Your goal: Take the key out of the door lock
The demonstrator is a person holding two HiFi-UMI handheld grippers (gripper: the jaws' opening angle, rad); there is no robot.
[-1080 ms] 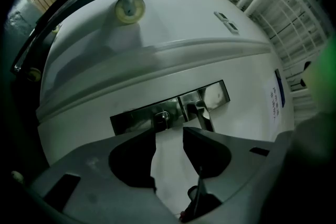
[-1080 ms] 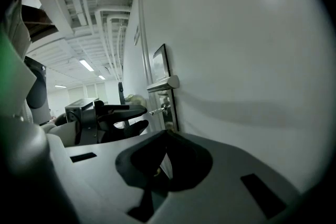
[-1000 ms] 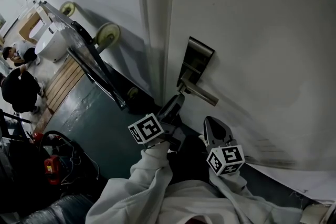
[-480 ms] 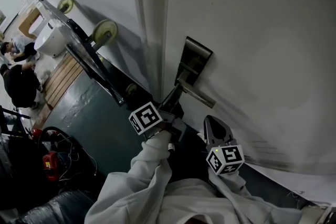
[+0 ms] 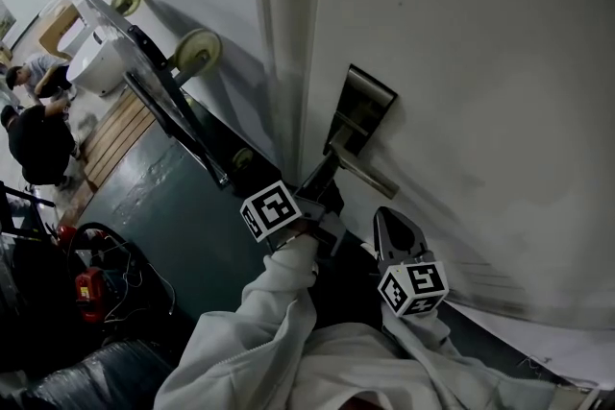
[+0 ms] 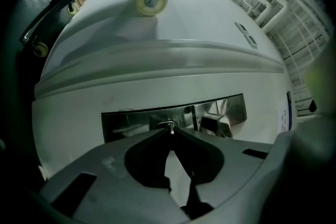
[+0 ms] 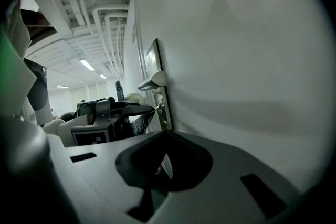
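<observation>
A steel lock plate (image 5: 363, 110) with a lever handle (image 5: 366, 173) sits on the white door (image 5: 461, 62). In the left gripper view a small metal key (image 6: 169, 126) sticks out of the plate (image 6: 136, 122), beside the handle (image 6: 218, 124). My left gripper (image 5: 323, 172) reaches up to the plate below the handle, and its jaw tips (image 6: 169, 132) are shut on the key's head. The right gripper view shows the same grip from the side (image 7: 149, 109). My right gripper (image 5: 388, 218) hangs lower right, apart from the door, shut on nothing (image 7: 165, 134).
A door frame (image 5: 283, 34) runs left of the lock. A wheeled trolley (image 5: 154, 91) with pale wheels (image 5: 197, 50) leans against the wall at left. People (image 5: 38, 144) crouch far left on the green floor, near a red device (image 5: 88, 288) and cables.
My left gripper has moved up to the lock plate and its jaws have closed on the key. The right gripper has stayed where it was.
</observation>
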